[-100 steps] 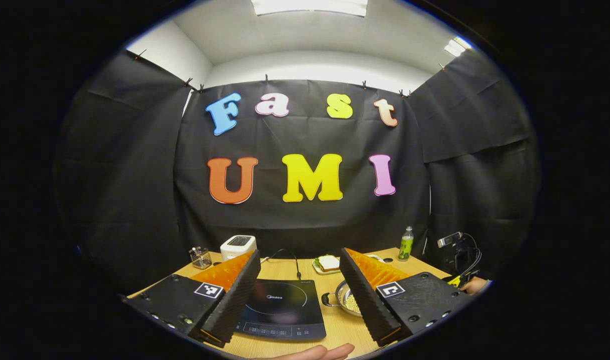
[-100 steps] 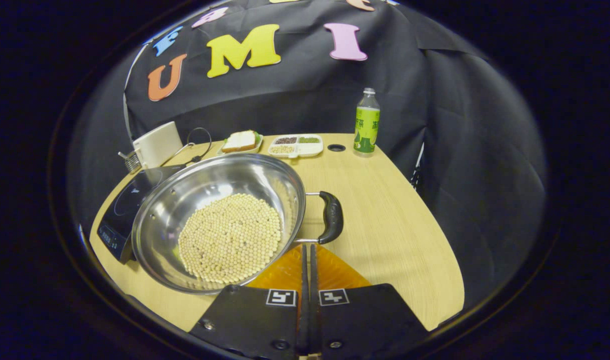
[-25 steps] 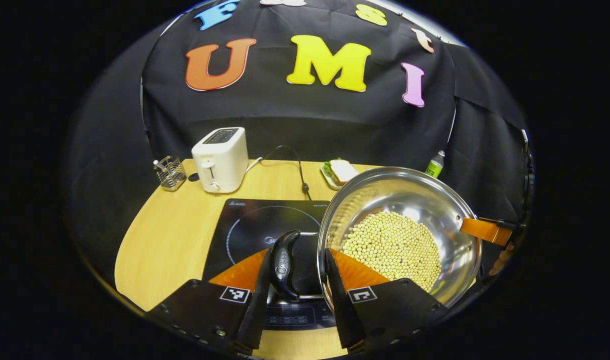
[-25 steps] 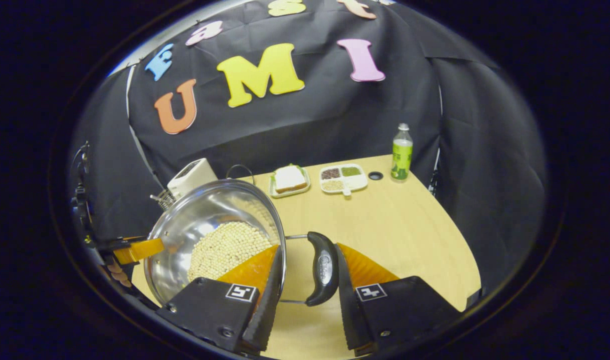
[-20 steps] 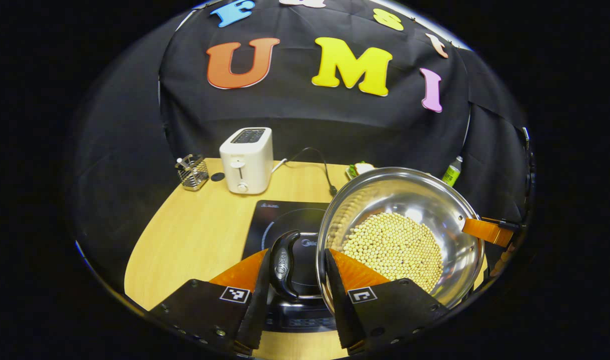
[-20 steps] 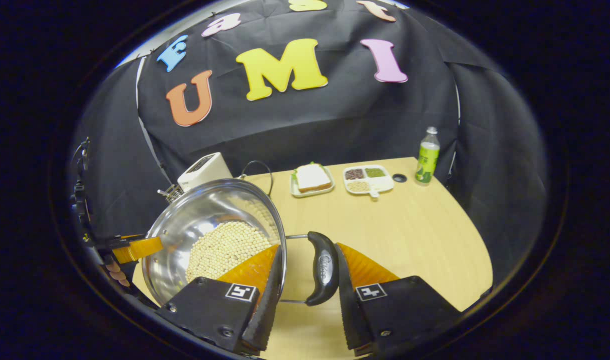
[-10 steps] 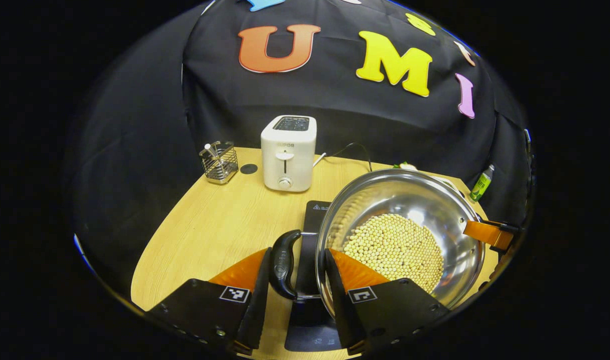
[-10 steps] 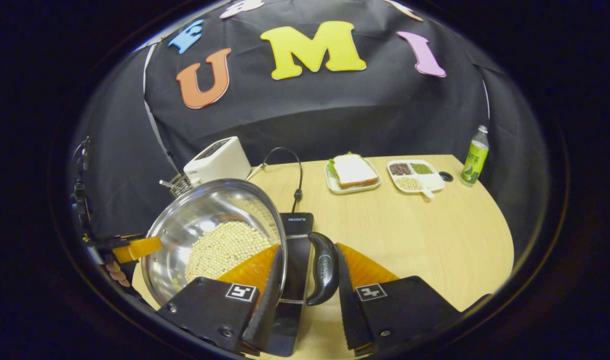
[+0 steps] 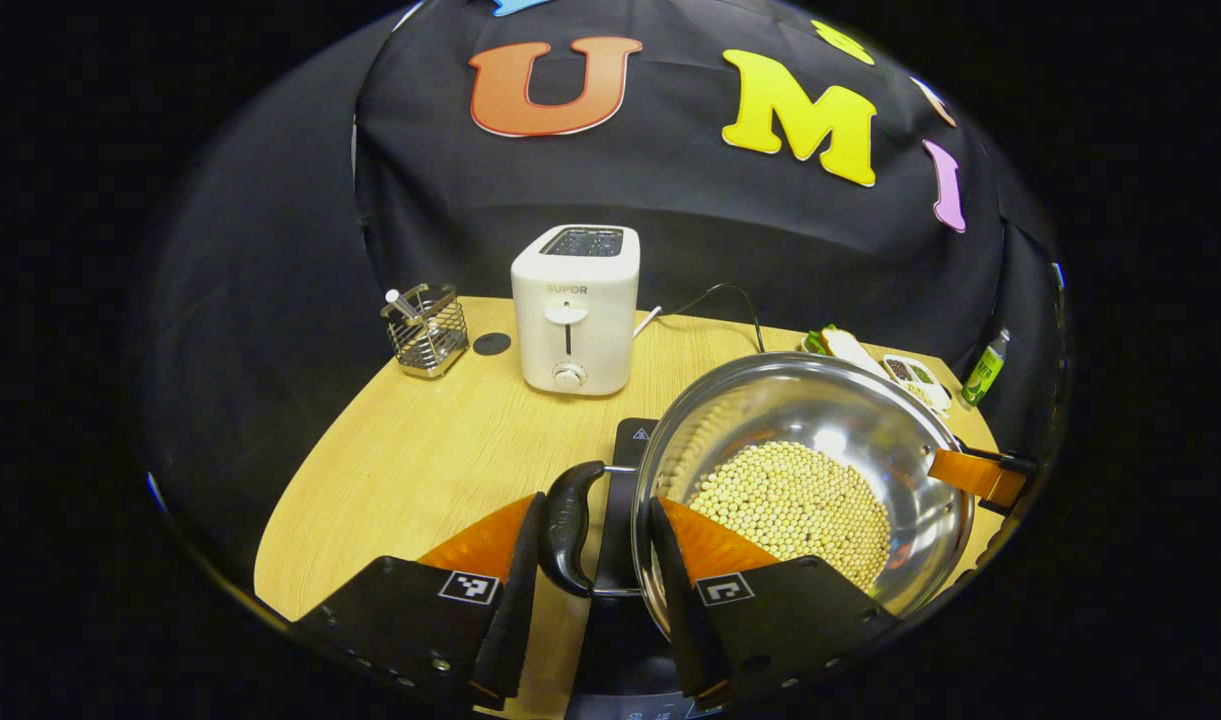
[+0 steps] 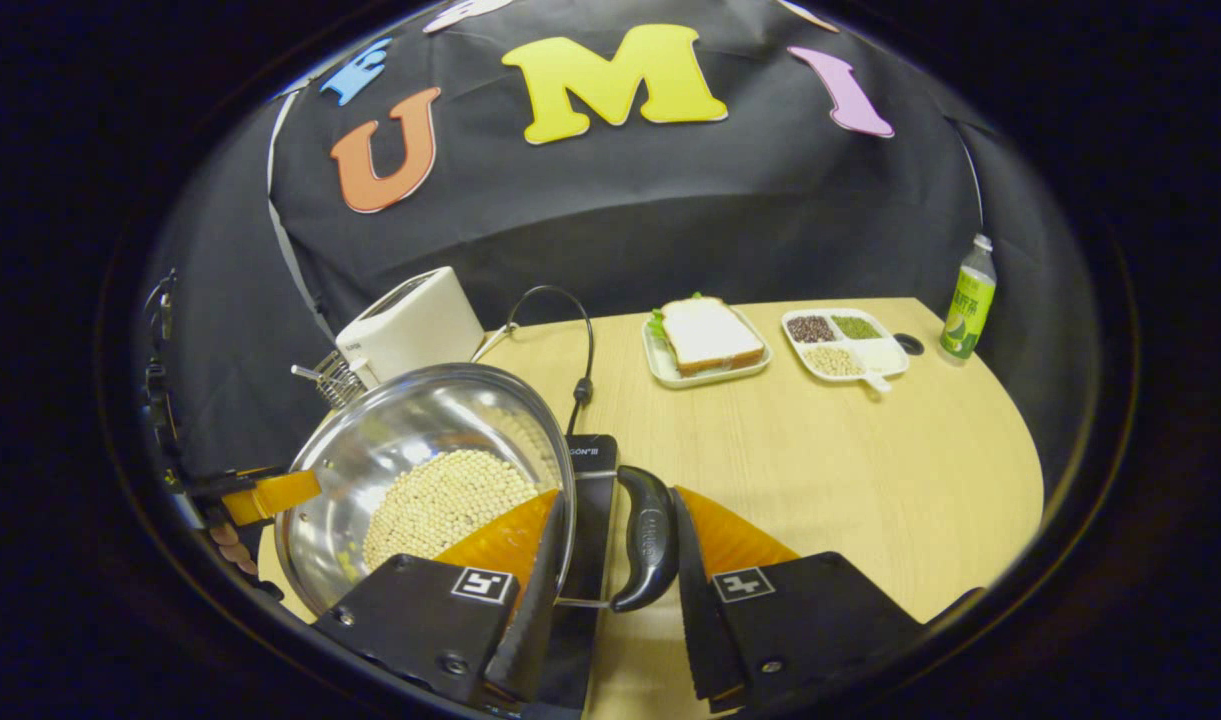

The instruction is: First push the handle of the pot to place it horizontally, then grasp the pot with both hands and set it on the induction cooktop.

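Observation:
A steel pot (image 9: 850, 420) holding pale beans hangs between my two grippers over the black induction cooktop (image 9: 633, 436); whether its base touches the cooktop is hidden. My left gripper (image 9: 595, 505) is shut across the pot's black left handle (image 9: 568, 525) and the rim beside it. In the right gripper view, my right gripper (image 10: 618, 495) is shut the same way on the other black handle (image 10: 647, 540), with the pot (image 10: 410, 430) to its left. Each gripper also shows at the pot's far rim in the other's view.
At the back of the wooden table (image 10: 820, 470) stand a white toaster (image 9: 573, 310) and a wire basket (image 9: 425, 330). Farther right are a sandwich plate (image 10: 707, 345), a divided dish (image 10: 843, 343) and a green bottle (image 10: 963, 300). The cooktop's cord (image 10: 580, 370) runs to the back.
Both grippers have carried the pot leftward until it is over the cooktop. Five seconds ago the right gripper was shut by the handle and the left hung open.

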